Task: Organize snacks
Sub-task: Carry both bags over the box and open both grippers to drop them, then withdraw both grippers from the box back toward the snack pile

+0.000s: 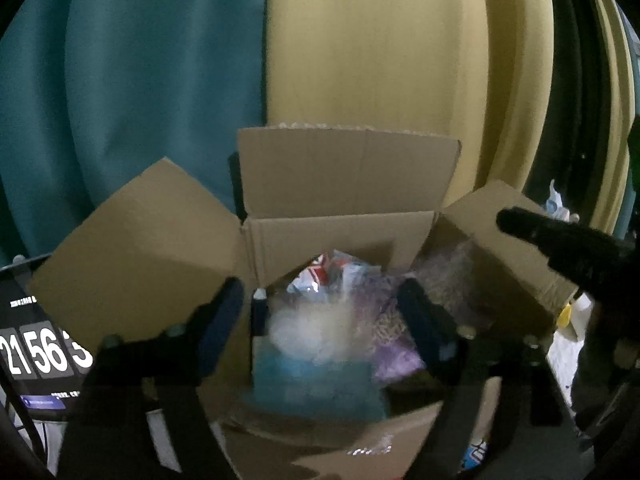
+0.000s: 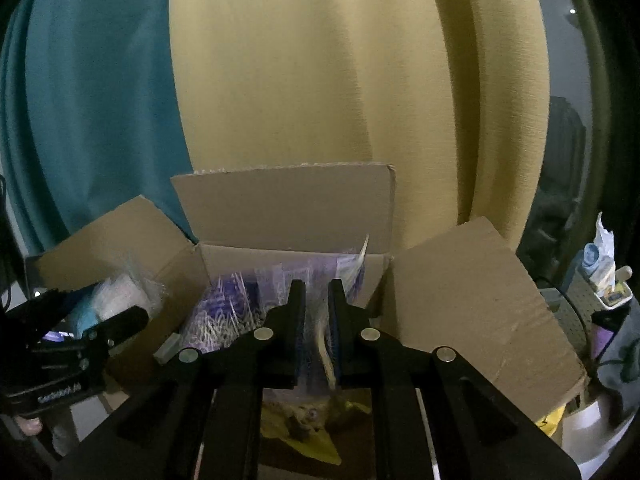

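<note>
Overflowing cardboard box (image 1: 340,232); snack packets (image 1: 320,332)

We're looking down the right gripper (image 2: 317,300): matte black all over, two flat slab fingers (image 2: 297,300) with blue pads on the inner faces; four round silver pivot caps (image 2: 263,334) dot the angled black links behind them; the frame below shows triangular cut-outs. Over on the left gripper (image 1: 320,316), the same black build with dark blue pads (image 1: 222,322), its screw heads duller in this dim light; seen from the right wrist camera, its side carries small silver screws and white lettering too blurred for us to read.
</note>
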Available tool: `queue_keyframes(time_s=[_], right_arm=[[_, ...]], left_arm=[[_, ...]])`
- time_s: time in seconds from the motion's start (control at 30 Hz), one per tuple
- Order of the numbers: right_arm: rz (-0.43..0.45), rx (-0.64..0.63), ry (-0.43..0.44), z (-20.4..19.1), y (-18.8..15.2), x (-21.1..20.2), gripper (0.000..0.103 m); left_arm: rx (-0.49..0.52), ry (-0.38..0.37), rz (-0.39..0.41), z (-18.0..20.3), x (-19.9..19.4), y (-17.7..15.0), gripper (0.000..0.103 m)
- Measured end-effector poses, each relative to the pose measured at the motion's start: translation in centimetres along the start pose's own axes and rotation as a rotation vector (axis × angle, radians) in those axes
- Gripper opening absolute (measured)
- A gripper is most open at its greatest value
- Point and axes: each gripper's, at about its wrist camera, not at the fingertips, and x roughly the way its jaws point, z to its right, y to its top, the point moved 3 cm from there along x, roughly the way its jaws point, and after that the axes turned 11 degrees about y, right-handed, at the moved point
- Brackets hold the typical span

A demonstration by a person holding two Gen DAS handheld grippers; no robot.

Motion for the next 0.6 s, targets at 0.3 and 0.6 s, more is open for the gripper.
queue_keyframes(time_s=[0.3,0.6], right_arm=[[-0.011,-0.012,0.015,-0.9,0.2,-1.5,0.037],[0.003,-0.017,0.024,-2.0,0.1,-5.3,0.037]], left_arm=[[-0.023,-0.004,0.025,-0.4,-2.2,0.6,0.093],[-0.042,-0.034,0.059,-0.6,-6.5,0.6,0.096]])
